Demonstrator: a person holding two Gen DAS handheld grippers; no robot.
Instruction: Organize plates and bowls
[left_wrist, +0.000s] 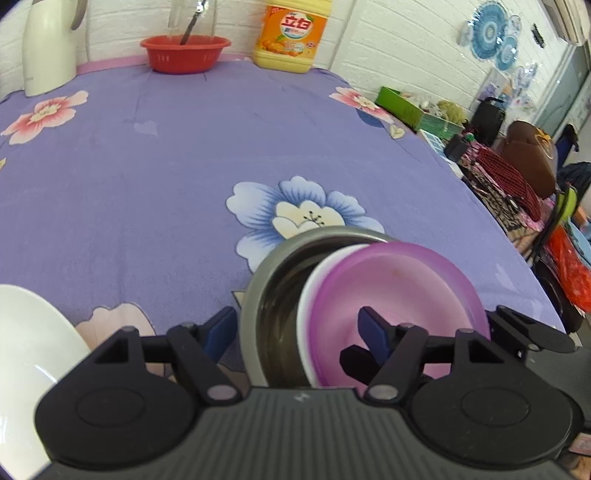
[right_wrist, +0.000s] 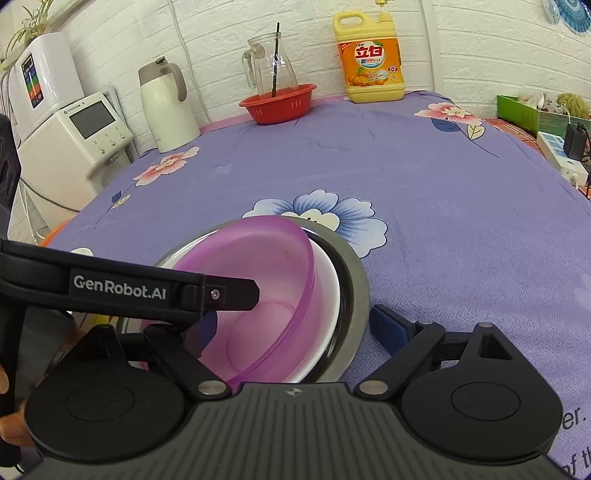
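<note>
A purple plastic bowl (left_wrist: 399, 288) sits tilted inside a white bowl (left_wrist: 308, 295), which sits inside a steel bowl (left_wrist: 266, 291) on the purple flowered tablecloth. My left gripper (left_wrist: 295, 328) is open, its fingers astride the near rims of the stack: one outside the steel bowl, one inside the purple bowl. In the right wrist view the same purple bowl (right_wrist: 266, 295), white bowl (right_wrist: 325, 295) and steel bowl (right_wrist: 354, 288) lie between the open fingers of my right gripper (right_wrist: 295, 325). The left gripper's body (right_wrist: 122, 284) crosses that view at left. A white plate (left_wrist: 33, 350) lies at lower left.
At the back of the table stand a red basket (right_wrist: 279, 101) with a glass jug (right_wrist: 271, 66), a yellow detergent bottle (right_wrist: 371, 62) and a white thermos (right_wrist: 166, 107). White appliances (right_wrist: 70, 136) stand left of the table. Cluttered boxes and bags (left_wrist: 498, 155) lie beyond the right edge.
</note>
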